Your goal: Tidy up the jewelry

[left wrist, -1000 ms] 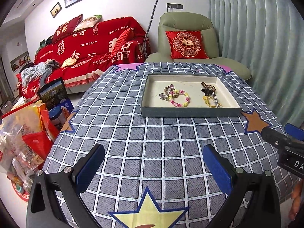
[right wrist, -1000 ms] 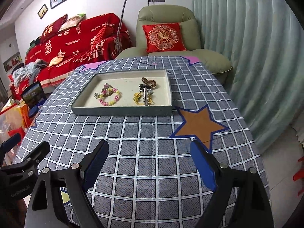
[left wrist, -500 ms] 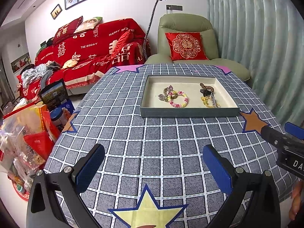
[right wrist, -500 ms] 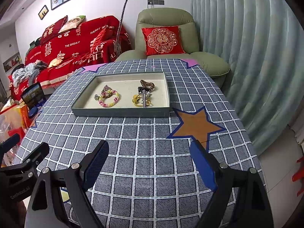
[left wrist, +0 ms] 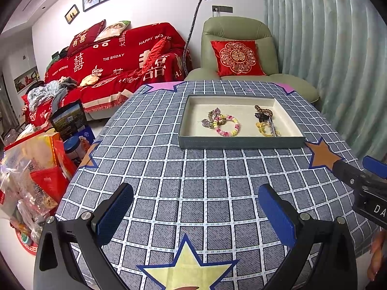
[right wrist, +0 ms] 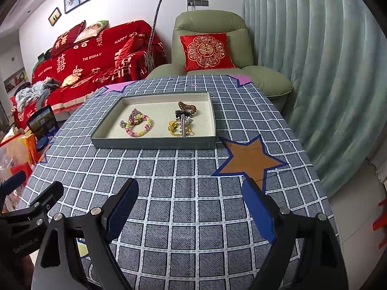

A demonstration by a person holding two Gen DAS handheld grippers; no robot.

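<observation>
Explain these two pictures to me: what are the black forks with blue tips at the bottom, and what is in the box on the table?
No robot here: a person holds a hand-held gripper in each hand, with a camera on each looking along its jaws. One picture is from the left gripper, the other from the right gripper. Both stand open and hold nothing, above a checked tablecloth. Farther off sits a shallow tray. In it lie a pastel bead bracelet, a yellow hair tie, a brown coil tie and a metal clip.
</observation>
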